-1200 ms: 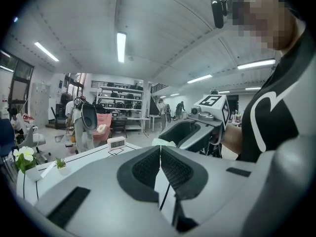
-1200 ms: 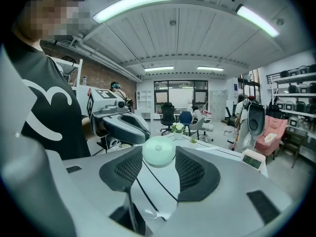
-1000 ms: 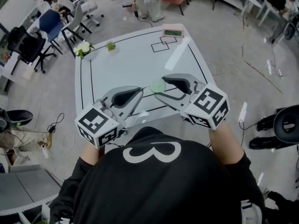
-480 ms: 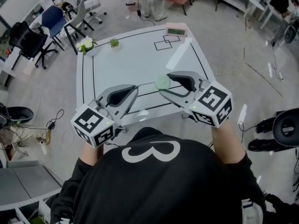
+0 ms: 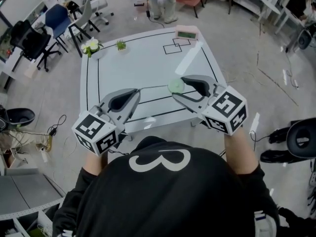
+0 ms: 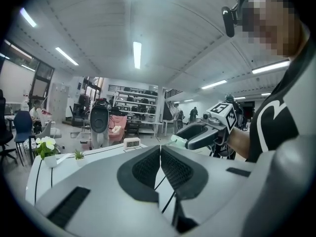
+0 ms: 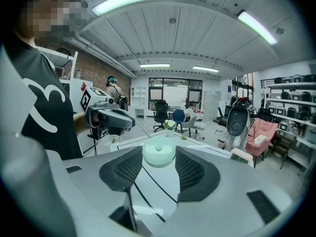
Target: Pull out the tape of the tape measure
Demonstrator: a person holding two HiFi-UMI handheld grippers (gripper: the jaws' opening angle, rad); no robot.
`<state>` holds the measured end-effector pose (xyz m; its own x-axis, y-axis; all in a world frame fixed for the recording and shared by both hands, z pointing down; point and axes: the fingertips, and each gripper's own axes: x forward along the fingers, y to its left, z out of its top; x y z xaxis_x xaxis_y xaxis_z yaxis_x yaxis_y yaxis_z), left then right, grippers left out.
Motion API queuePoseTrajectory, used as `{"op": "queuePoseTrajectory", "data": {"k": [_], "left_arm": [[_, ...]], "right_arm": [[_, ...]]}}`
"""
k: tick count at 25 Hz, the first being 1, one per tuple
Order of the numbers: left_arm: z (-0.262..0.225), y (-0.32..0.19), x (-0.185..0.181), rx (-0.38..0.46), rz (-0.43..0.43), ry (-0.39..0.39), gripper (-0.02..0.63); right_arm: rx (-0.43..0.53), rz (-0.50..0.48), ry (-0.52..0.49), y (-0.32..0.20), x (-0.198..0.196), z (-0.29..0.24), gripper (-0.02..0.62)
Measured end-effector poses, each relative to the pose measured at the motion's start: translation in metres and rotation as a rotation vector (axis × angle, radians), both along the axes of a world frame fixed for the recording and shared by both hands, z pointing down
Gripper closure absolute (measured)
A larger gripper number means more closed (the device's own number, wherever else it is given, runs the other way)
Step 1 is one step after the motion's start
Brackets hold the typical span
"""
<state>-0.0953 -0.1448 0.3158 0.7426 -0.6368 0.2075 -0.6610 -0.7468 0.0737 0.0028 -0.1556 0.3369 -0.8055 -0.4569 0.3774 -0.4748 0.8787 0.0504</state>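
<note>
A round pale-green tape measure [image 5: 175,86] is clamped between the jaws of my right gripper [image 5: 177,87], held above the white table [image 5: 128,63]. The right gripper view shows the same case [image 7: 158,154] pressed on both sides by the pads. A thin tape [image 5: 154,88] runs from it leftwards to the tip of my left gripper [image 5: 138,91], whose jaws are pressed together on the tape's end. In the left gripper view the left gripper [image 6: 160,147] is shut, with the tape measure [image 6: 177,141] ahead to the right. The right gripper view also shows the tape [image 7: 141,131] stretched across to the left gripper [image 7: 129,123].
A pink clock [image 5: 186,32] stands at the table's far edge, with a small potted plant [image 5: 120,45] and a vase of white flowers [image 5: 90,47] at the far left corner. Office chairs [image 5: 54,23] stand left of the table. A person's legs [image 5: 159,4] are beyond it.
My left gripper has drawn leftwards, away from the tape measure, and the gap between the two grippers has widened. The right gripper still holds the case in about the same place.
</note>
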Motion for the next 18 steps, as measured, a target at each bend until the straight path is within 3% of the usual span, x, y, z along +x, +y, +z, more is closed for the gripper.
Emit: {"op": "queuePoseTrajectory", "data": {"k": [18], "left_arm": [[0.004, -0.019, -0.008, -0.002, -0.049, -0.027, 0.6]], "right_arm": [[0.016, 0.071, 0.032, -0.017, 0.031, 0.004, 0.377]]}}
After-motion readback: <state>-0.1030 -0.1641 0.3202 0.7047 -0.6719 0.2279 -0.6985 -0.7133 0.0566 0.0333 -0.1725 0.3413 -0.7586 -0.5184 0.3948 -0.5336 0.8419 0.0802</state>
